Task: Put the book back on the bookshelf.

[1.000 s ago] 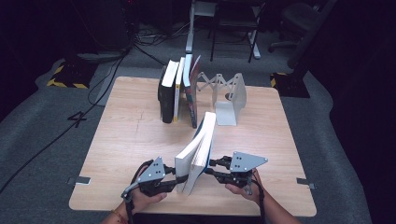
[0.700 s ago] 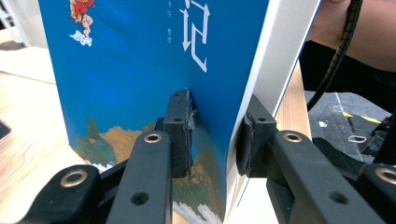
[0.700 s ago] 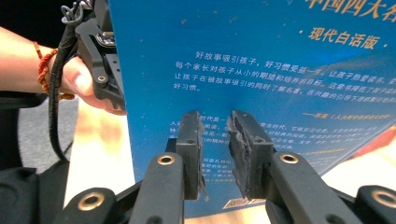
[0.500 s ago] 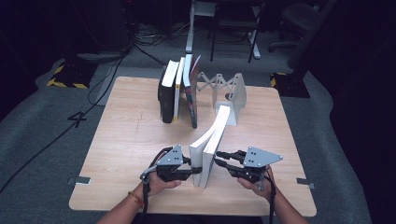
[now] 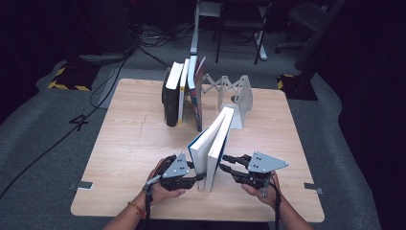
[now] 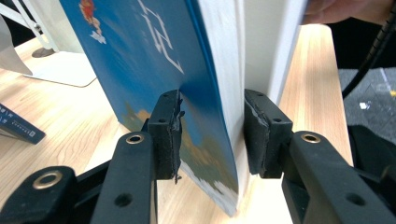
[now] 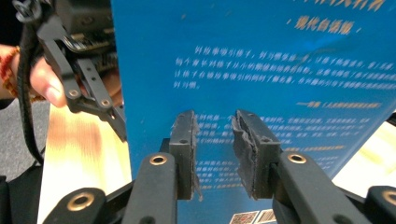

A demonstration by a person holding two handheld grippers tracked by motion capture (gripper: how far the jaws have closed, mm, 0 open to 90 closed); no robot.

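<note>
We have stood the blue book (image 5: 210, 148) more upright near the table's (image 5: 124, 143) front edge; our left gripper (image 5: 191, 179) clamps its pages, our right gripper (image 5: 229, 167) rests slightly parted against its back cover.

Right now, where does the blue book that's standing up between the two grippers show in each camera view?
High view: the blue book stands on edge at the table's near centre, between both grippers.
Left gripper view: its front cover and page block rise upper centre, the lower part between the jaws.
Right gripper view: its back cover with printed text spans the picture, behind the jaws.
Shared landmark: the wooden table.
</note>
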